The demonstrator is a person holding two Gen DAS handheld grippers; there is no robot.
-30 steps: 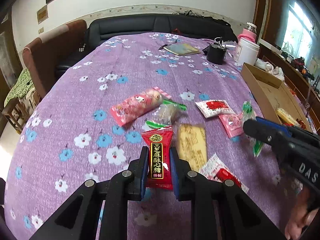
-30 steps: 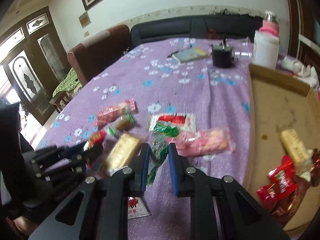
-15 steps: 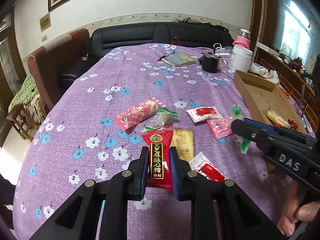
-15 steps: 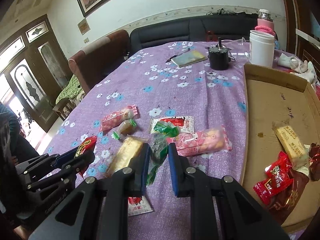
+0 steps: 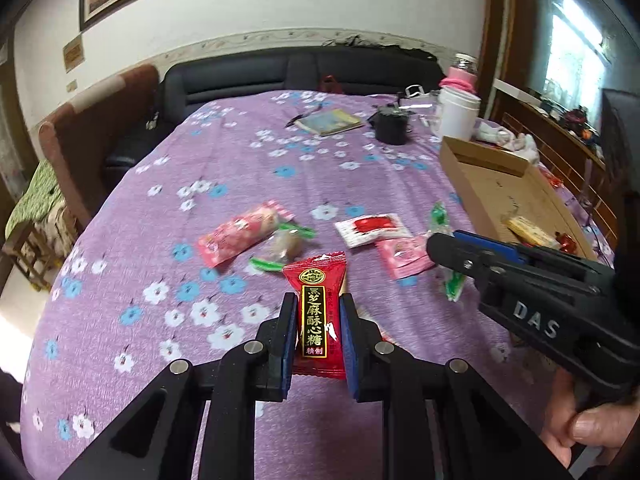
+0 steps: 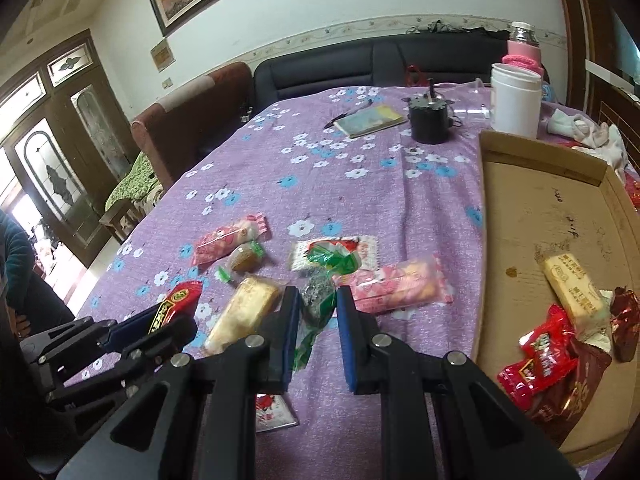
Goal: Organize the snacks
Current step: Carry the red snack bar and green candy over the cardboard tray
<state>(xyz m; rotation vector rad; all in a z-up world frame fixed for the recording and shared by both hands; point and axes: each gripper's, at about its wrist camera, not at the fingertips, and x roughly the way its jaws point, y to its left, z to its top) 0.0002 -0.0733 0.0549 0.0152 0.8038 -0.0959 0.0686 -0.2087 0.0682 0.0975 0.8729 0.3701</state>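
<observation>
left gripper [image 5: 318, 314]: squeezed tight on red candy pack [image 5: 317, 312], up off the purple cloth [image 5: 240, 168] | right gripper [image 6: 318, 308]: squeezed tight on green-wrapped candy [image 6: 318, 300]

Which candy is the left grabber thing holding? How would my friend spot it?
Start at the purple flowered tablecloth, then find the two black grippers near its front edge. The left gripper is shut on a red candy packet, lifted above the loose snacks. It is the only one with a black strip of gold Chinese writing down its middle, unlike the pink wrapped snack behind it.
</observation>
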